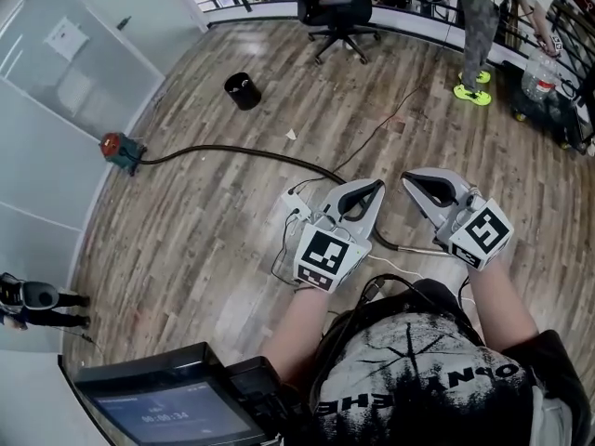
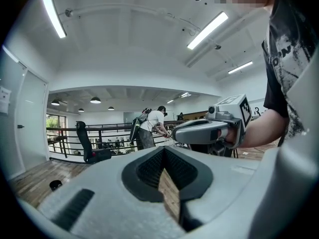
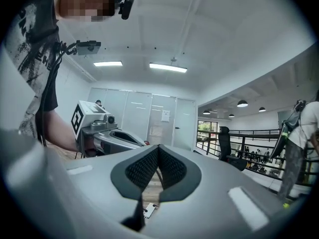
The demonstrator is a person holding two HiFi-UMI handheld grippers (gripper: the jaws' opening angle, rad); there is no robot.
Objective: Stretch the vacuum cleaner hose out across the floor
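Observation:
A small red and teal vacuum cleaner [image 1: 121,150] sits on the wood floor at the left, by the glass wall. Its black hose [image 1: 242,151] curves rightwards across the floor and passes under my grippers; a metal tube end [image 1: 416,248] shows beneath the right one. My left gripper [image 1: 372,186] and right gripper [image 1: 409,180] hang side by side above the floor, roughly level. Both are shut with nothing between the jaws. In the left gripper view the closed jaws [image 2: 163,149] face the right gripper [image 2: 209,131]. In the right gripper view the closed jaws [image 3: 158,147] face the left gripper [image 3: 107,133].
A white power strip [image 1: 296,210] with thin cables lies under my left gripper. A black bin [image 1: 243,91] and an office chair [image 1: 339,12] stand farther off. A person in neon shoes [image 1: 474,91] stands by the railing at upper right. A monitor [image 1: 167,407] is at bottom left.

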